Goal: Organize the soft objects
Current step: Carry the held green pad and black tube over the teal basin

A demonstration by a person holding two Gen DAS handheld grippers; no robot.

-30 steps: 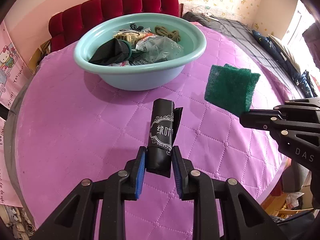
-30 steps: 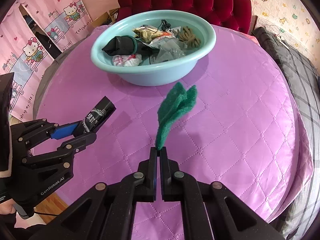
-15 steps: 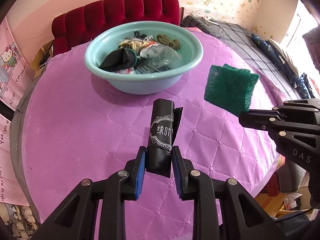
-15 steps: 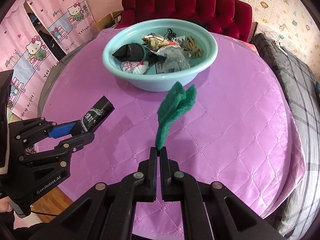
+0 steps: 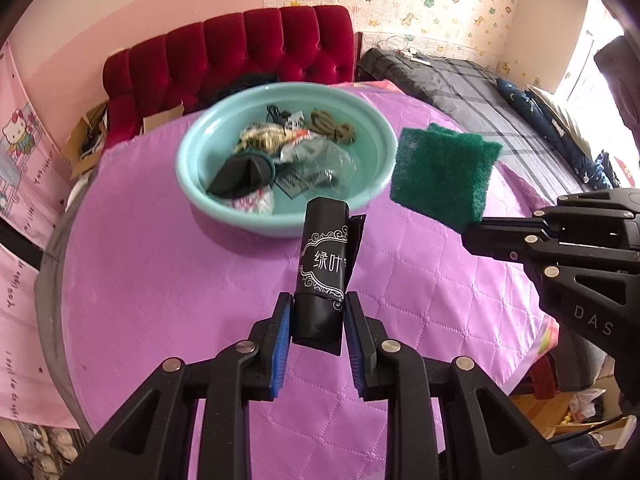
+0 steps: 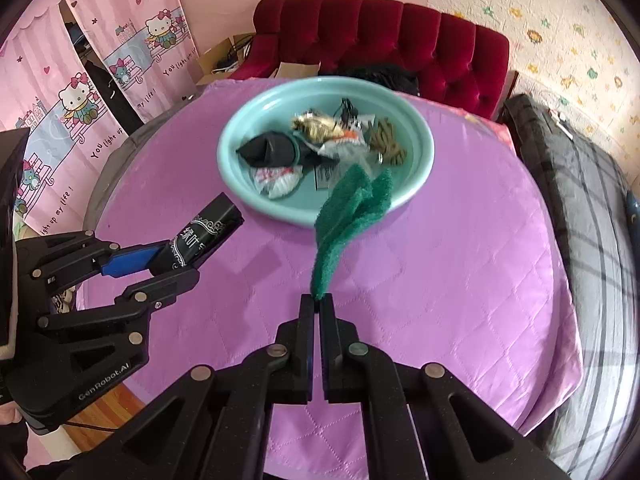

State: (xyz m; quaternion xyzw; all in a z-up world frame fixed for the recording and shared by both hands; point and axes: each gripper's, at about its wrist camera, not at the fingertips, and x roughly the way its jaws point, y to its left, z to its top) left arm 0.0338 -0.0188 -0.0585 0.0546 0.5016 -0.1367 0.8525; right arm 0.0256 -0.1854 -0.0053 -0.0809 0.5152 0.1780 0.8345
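Observation:
My left gripper (image 5: 316,312) is shut on a black roll (image 5: 324,264) with white lettering, held above the purple table. The same roll (image 6: 202,236) shows at the left of the right wrist view. My right gripper (image 6: 318,304) is shut on the lower edge of green scouring pads (image 6: 348,216), which stand up from its tips; the pads (image 5: 442,174) also appear at the right of the left wrist view. Beyond both sits a teal basin (image 5: 200,148) (image 6: 424,160) holding several soft items: a dark cloth, a wrapped white bundle, crinkled plastic, olive cord.
The round table wears a quilted purple cover (image 6: 460,264). A red tufted sofa (image 5: 224,56) stands behind it, with cardboard boxes (image 6: 224,60) beside. Pink cartoon curtains (image 6: 80,92) hang at the left, a dark plaid bed (image 5: 472,92) lies at the right.
Both grippers have risen with their loads; the table and basin look smaller and farther below. Grips are unchanged.

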